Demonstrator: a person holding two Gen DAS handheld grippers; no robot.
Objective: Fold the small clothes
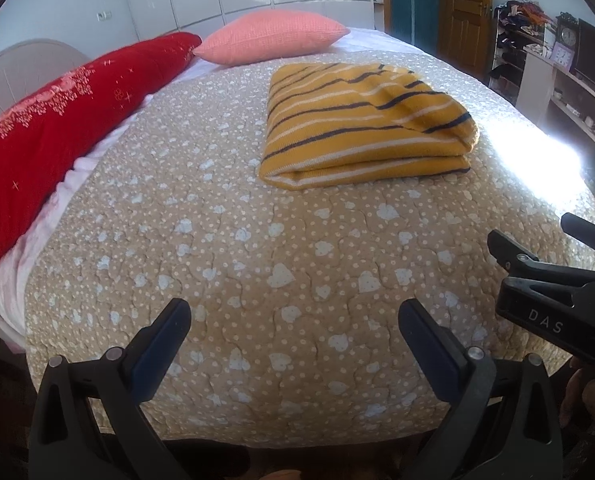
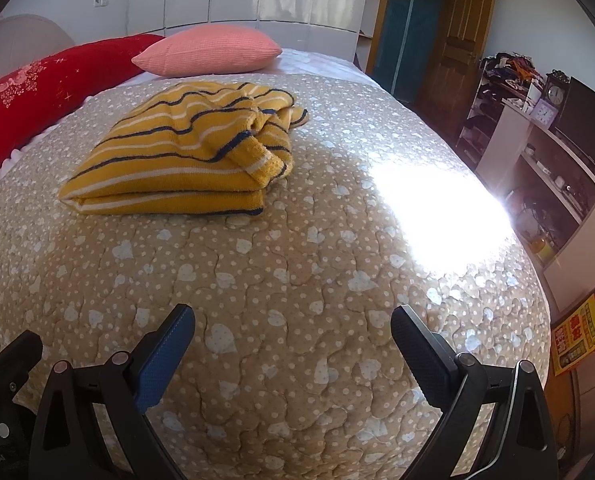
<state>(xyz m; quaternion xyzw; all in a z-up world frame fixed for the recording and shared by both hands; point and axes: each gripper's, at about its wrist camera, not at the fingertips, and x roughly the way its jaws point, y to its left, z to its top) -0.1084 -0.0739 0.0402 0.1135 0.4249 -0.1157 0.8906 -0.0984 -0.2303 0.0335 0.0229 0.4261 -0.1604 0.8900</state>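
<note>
Garment: a yellow striped top (image 1: 361, 124) lay folded into a thick rectangle on the bed (image 1: 257, 280), its loose edges bunched at the right end in the right wrist view.
Left gripper (image 1: 293, 340): fingers stood wide apart over the heart-print quilt, gripping nothing; the top lay well ahead of them, slightly right.
Right gripper (image 2: 293, 340): fingers likewise spread and empty, the top well ahead and to the left.
Bedding: a pink pillow (image 2: 209, 56) and a red bolster (image 1: 57, 120) lay beyond the top, along the headboard side.
Light: a bright sun patch (image 2: 437, 216) fell on the quilt right of the top.
</note>
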